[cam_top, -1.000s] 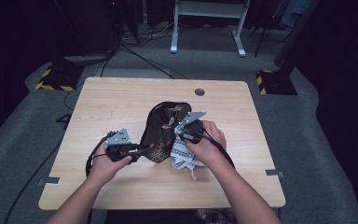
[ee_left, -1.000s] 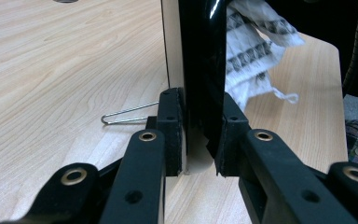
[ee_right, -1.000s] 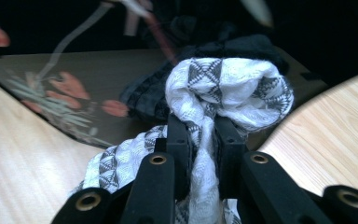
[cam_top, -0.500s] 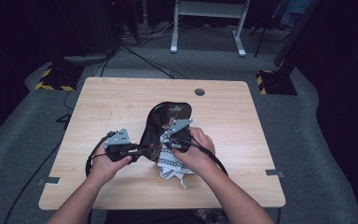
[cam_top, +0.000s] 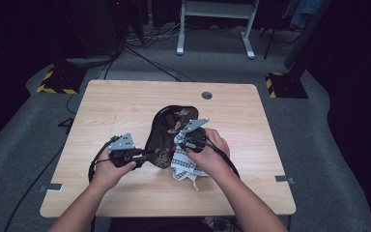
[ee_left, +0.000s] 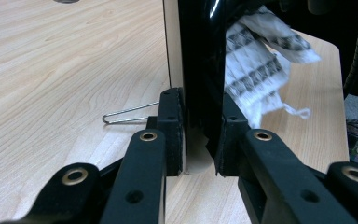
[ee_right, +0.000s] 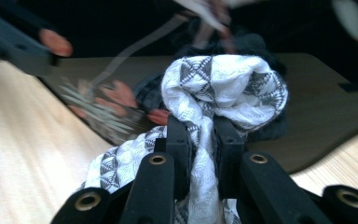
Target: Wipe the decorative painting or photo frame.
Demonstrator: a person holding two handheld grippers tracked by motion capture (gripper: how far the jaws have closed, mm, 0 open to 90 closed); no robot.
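**Black tray gripped on edge, patterned cloth pressed against it**

On the wooden bench a glossy black lacquered tray with a floral design lies near the centre, its long axis running from about 1 o'clock to 7 o'clock. The left hand-held gripper comes in from 9 o'clock and is clenched on the tray's near-left rim; in the left gripper view the black edge stands pinched between both pads, though the contact point itself is lost in shadow. A thin wire clip lies on the bench just left of those jaws — what it belongs to cannot be told.

The right hand-held gripper, at the tray's 4 o'clock side, is grasping a white cloth with a grey triangle pattern. In the right gripper view the fabric bunches up above the jaws and hangs down below them, hiding the pads' inner faces. The cloth's lower part trails onto the bench, partly covered by the right hand. The tray's painted motif is blurred there — flowers or leaves, hard to say.
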